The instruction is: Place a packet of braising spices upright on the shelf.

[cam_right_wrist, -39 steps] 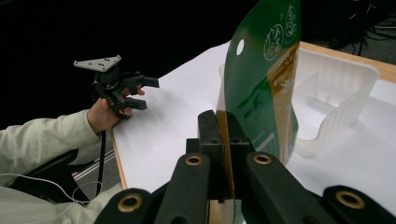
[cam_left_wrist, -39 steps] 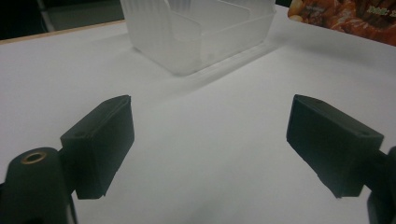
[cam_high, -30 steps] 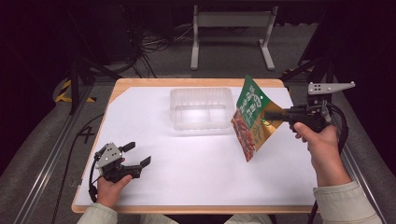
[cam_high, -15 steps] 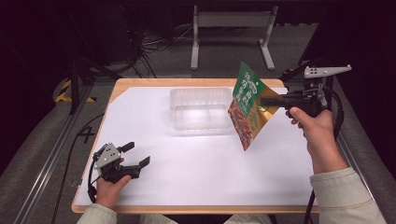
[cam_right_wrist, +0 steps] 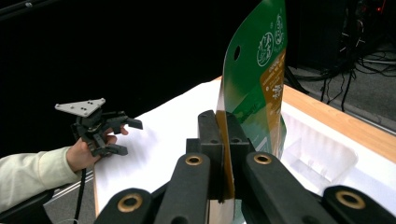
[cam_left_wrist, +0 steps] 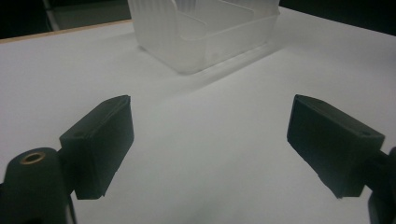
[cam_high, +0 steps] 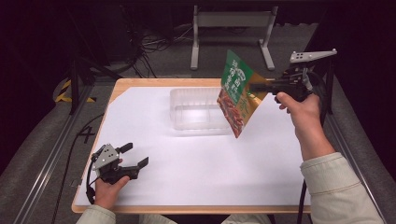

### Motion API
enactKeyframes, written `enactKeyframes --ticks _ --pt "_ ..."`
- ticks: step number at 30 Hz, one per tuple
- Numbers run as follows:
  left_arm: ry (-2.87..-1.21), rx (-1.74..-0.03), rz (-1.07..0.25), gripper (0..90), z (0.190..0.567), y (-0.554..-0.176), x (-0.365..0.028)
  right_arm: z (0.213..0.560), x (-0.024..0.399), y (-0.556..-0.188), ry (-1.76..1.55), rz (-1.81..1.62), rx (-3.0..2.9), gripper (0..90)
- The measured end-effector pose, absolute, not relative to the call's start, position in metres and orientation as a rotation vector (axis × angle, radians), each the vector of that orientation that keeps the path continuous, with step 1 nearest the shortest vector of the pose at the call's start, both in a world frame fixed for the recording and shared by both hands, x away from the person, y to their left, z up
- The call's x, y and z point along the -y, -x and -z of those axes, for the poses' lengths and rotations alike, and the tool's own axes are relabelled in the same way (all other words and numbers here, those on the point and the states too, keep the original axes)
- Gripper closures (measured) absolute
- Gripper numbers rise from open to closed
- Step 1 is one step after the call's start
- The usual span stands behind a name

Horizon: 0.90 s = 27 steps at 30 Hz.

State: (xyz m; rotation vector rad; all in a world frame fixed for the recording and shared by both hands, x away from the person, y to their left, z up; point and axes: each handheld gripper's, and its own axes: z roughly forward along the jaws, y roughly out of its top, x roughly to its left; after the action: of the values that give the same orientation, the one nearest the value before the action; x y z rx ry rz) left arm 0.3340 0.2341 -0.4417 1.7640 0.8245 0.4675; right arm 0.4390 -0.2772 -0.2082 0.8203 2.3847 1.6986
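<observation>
The table (cam_high: 154,186), covered by a white sheet, carries a clear plastic tray (cam_high: 198,109) near the middle of its far edge. Above the tray's right end hangs a green and orange snack pouch (cam_high: 237,95), off the table and gripped at one edge by the right gripper (cam_high: 256,87), whose jaws are clamped flat on the pouch's thin margin. The left gripper (cam_high: 135,156) rests near the table's near left corner, its jaws spread wide with nothing between them.

The pouch's long axis runs steeply, tilted from upright: its green header end with the hang hole points up and away toward the far edge, while its lower corner dips toward the tray's near right corner. Its printed face is turned toward the table's left edge.

The main risk, as I judge it, is the narrow hold. The pouch is pinched only at its side margin, so its weight can swing it about the pads or let it slide out. If lowered at this tilt, the bottom corner could catch the tray's right wall and buckle, landing on the rim or the sheet rather than inside.
</observation>
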Motion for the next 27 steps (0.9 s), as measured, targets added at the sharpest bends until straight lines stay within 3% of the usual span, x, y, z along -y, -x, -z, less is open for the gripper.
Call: enactKeyframes --ticks 27 --pt "-1.747 -0.841 -0.485 15.4 0.441 -0.324 -0.247 0.204 0.215 -0.489 -0.758 -1.746 -2.383 89.7"
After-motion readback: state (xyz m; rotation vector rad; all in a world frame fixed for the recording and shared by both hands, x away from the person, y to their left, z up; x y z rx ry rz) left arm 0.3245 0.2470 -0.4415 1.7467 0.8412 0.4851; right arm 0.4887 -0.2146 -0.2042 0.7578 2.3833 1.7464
